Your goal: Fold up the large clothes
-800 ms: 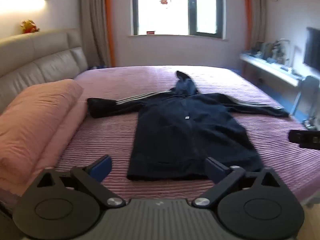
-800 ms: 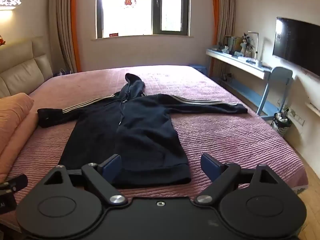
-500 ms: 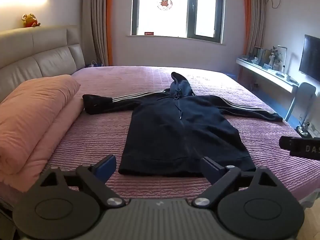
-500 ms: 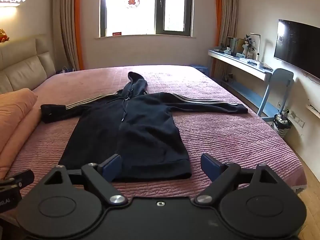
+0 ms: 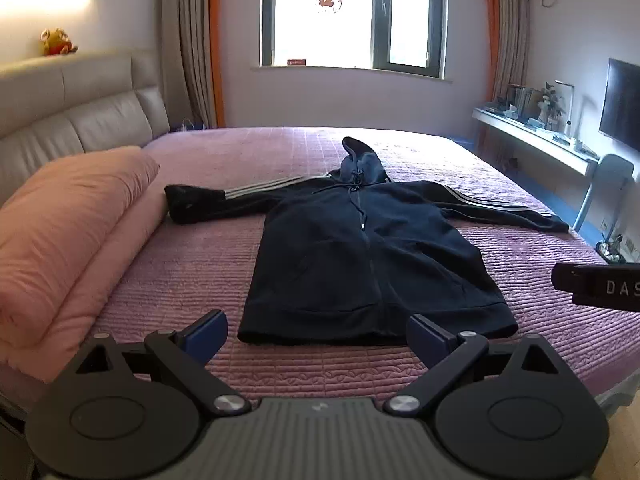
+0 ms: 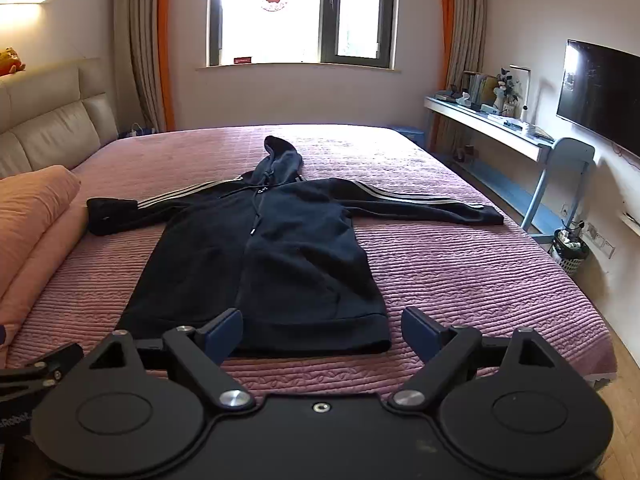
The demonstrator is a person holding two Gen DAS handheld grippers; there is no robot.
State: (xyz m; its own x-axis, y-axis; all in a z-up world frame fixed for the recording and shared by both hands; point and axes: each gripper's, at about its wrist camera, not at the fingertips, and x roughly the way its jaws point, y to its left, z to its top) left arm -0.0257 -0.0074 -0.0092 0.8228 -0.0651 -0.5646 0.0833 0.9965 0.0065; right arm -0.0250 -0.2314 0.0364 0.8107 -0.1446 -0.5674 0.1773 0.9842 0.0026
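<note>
A: Where is the hoodie (image 5: 368, 252) placed relative to the claws?

B: It is spread flat on the bed (image 5: 192, 264), front up, ahead of both claws, its hem nearest the fingertips and its hood farthest away. One sleeve is stretched out to each side. Seen past the left claw (image 5: 316, 338), the hem is centred between the fingers; past the right claw (image 6: 322, 330), it is set a little to the left.

A: And the claws themselves?

B: Both are held spread wide with nothing between the fingers. No cloth is touched.

A: Which step is in hand?

B: The approach, it is judged; no fold has been started. The zip seems to be done up, though that is hard to tell on the dark fabric.

A: What is called for next?

B: A sleeve is probably to be taken first. Each claw must be carried forward and outward to a cuff, lowered until one finger slides under the cloth, then closed on a single layer.
</note>
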